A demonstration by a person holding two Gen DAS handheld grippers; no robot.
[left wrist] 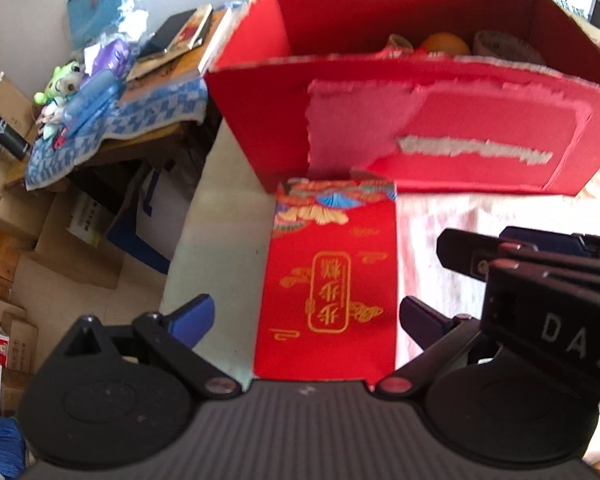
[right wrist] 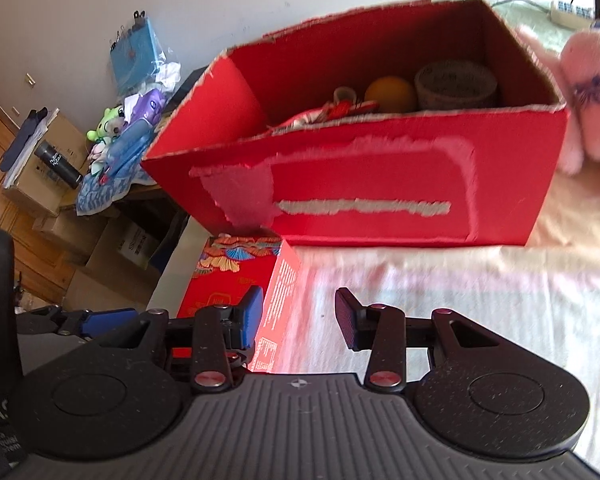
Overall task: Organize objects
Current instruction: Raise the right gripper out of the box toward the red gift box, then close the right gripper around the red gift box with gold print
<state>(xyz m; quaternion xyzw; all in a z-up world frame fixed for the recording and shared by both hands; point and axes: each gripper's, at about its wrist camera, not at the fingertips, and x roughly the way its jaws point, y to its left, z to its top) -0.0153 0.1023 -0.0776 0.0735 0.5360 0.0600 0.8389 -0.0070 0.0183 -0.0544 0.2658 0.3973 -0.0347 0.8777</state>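
- An open-topped red cardboard box (left wrist: 420, 128) with torn paper on its front wall stands on the cloth-covered worktop (right wrist: 460, 300); inside it lie an orange (right wrist: 390, 94), a round grey container (right wrist: 456, 86) and some red-patterned items.
- A pink plush toy (right wrist: 588, 92) lies against the big box's right end.
- A flat red gift box (left wrist: 332, 280) with gold characters and a fan pattern lies in front of the big box near the worktop's left edge, its long axis pointing toward the big box's front wall, its far end close against it.
- The left hand-held gripper (left wrist: 306, 320) is spread wide, its blue fingers on either side of the gift box, apart from it.
- The right hand-held gripper (right wrist: 300, 316) is open and empty, just to the right of the gift box.
- Beyond the edge, a cluttered side table (left wrist: 140, 140) holds books, a green toy and a blue chequered cloth.
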